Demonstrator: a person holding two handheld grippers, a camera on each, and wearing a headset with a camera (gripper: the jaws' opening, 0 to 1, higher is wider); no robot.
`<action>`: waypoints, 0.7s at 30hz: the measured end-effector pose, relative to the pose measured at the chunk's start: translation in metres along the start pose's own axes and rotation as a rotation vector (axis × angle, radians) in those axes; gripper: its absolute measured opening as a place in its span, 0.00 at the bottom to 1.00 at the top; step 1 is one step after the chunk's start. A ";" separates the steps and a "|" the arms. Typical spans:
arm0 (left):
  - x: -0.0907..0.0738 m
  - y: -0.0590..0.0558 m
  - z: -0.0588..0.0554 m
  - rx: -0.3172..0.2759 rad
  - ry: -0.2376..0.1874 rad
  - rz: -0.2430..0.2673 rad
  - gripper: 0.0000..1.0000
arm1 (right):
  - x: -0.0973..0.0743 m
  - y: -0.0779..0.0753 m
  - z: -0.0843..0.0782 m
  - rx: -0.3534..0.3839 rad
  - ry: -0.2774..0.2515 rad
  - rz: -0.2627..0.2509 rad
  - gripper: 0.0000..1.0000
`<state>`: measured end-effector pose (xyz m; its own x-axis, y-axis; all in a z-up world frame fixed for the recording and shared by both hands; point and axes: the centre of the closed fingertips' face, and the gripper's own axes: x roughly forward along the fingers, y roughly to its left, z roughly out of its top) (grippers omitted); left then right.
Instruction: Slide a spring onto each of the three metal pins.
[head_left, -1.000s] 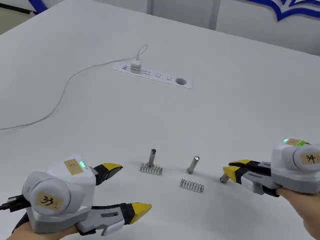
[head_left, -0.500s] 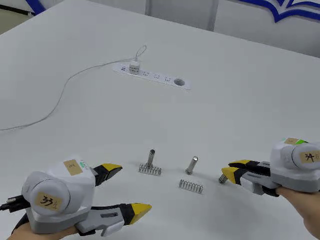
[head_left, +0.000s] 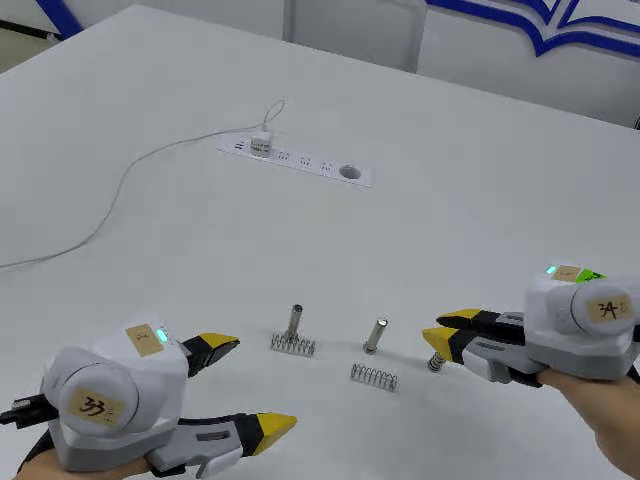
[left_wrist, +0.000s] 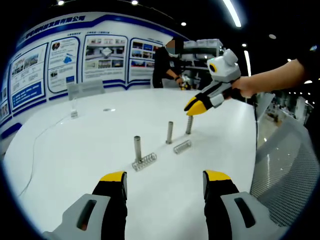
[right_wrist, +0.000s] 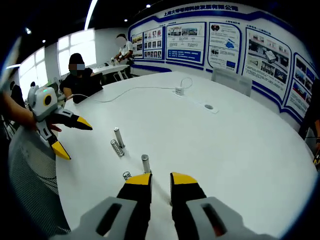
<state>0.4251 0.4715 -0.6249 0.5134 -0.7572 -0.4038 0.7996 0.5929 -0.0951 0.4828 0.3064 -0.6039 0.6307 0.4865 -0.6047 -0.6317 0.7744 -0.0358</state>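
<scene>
On tabletop (head_left: 480, 180): left tongs (head_left: 262, 382) gaping, empty; right tongs (head_left: 431, 329) barely parted, seemingly empty, beside third pin (head_left: 434, 361), apparently already sprung. Middle pin (head_left: 375, 335) bare, upright. Loose spring (head_left: 374, 376) flat, lengthwise left-right, left of right tongs, nearer them.

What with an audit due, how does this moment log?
sprung pin: one; bare pins: two; loose springs: two; left gripper: open; right gripper: barely open at sprung pin
</scene>
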 end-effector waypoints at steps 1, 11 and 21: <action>0.000 0.000 0.000 0.001 0.000 0.001 0.63 | 0.000 0.002 0.000 -0.004 0.001 0.005 0.15; -0.002 0.002 0.001 0.002 -0.004 0.011 0.63 | 0.006 0.030 -0.015 -0.053 0.054 0.072 0.15; -0.002 0.002 0.000 0.005 0.002 0.011 0.63 | 0.022 0.048 -0.028 -0.102 0.115 0.138 0.16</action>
<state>0.4256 0.4741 -0.6246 0.5218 -0.7500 -0.4066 0.7954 0.6000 -0.0859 0.4534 0.3429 -0.6410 0.4830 0.5314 -0.6960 -0.7546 0.6558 -0.0230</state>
